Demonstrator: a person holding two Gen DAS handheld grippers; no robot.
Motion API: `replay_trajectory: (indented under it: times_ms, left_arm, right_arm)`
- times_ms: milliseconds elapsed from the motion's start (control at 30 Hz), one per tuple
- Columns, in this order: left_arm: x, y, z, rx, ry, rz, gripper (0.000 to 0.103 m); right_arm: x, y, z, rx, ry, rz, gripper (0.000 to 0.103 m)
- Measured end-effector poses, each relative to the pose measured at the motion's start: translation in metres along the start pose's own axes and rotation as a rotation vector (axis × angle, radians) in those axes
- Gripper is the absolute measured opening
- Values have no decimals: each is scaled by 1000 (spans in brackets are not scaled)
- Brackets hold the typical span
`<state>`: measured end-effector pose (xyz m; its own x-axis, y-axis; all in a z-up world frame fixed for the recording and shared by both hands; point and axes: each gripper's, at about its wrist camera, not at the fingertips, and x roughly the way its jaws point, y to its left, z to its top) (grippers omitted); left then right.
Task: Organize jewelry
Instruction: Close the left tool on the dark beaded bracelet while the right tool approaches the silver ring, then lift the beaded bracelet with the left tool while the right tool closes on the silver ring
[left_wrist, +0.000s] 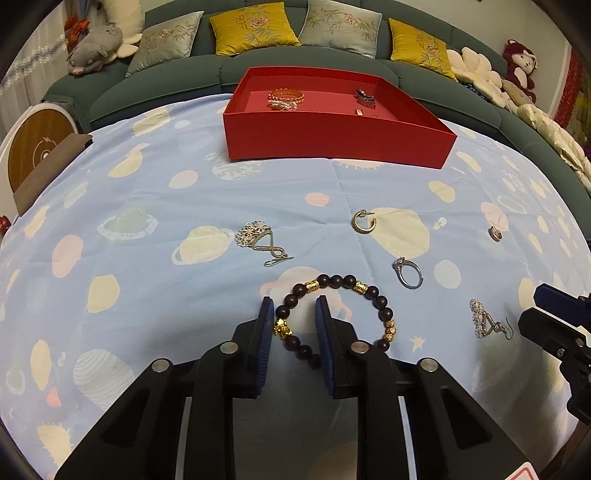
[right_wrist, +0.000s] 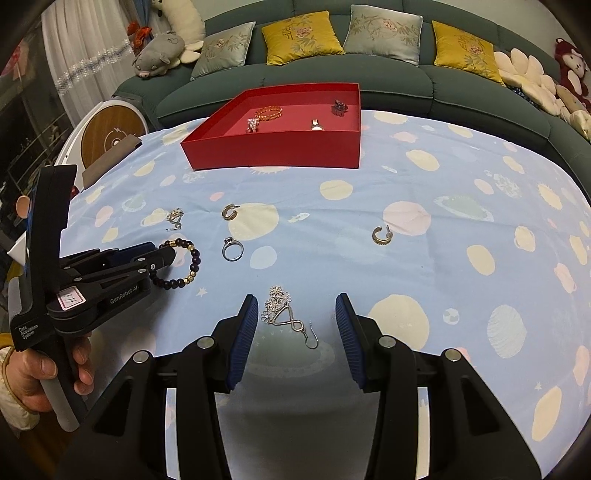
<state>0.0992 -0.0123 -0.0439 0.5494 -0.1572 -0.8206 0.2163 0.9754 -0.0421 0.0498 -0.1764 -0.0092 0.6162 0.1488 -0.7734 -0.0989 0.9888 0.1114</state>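
1. On the blue planet cloth (left_wrist: 155, 177), the left gripper (left_wrist: 295, 314) is open, with one finger outside and one inside the dark bead bracelet (left_wrist: 369, 291).
2. The right gripper (right_wrist: 295, 314) is open wide around the flower earring (right_wrist: 282, 310), not touching it.
3. Farther back sits the red box (left_wrist: 332, 136), holding a gold bracelet (left_wrist: 286, 96).
4. A silver ring (right_wrist: 232, 250) lies near the bead bracelet.
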Motion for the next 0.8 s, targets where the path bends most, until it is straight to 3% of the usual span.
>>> replay_trajectory:
  times_ms: [133,467,667,800]
  left_arm:
    - [-1,-11,-2,20,7,-40,7]
    - [-24,-13,3,11,-11,-123,5]
    - [-48,4,9,-26,-40,-144,5]
    - [-56,17,12,-31,-59,-112,5]
  right_arm:
    - [2,5,2,2,4,18,42]
    - [8,18,9,-16,1,29,42]
    - [17,24,19,-24,-12,32,42]
    - [32,33,25,-45,-6,46,42]
